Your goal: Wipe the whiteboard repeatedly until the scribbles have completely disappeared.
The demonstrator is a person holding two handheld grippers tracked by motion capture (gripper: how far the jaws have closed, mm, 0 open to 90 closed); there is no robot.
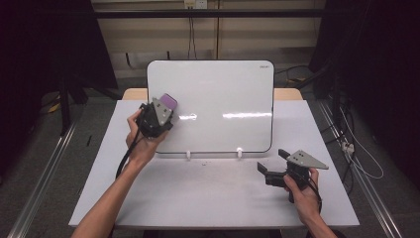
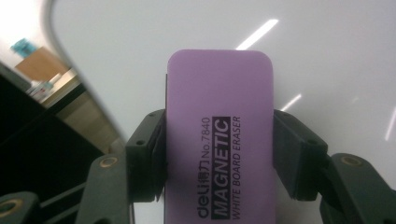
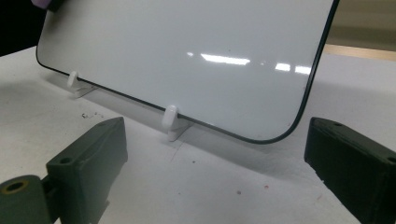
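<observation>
Eraser (image 2: 219,135), purple, sat clamped between left gripper (image 1: 166,106) jaws; we held it against upper left part of whiteboard (image 1: 223,94), propped on white table (image 1: 198,193). Right gripper (image 1: 272,161) rested on table near board's lower right corner, jaws spread, nothing between them.

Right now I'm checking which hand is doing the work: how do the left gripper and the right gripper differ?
The left gripper is shut on the purple eraser; the right gripper stands open, holding nothing. The left is raised against the whiteboard near its left edge; the right sits low over the table, in front of the board's lower right corner. Both have black jaws and a grey plate.
</observation>
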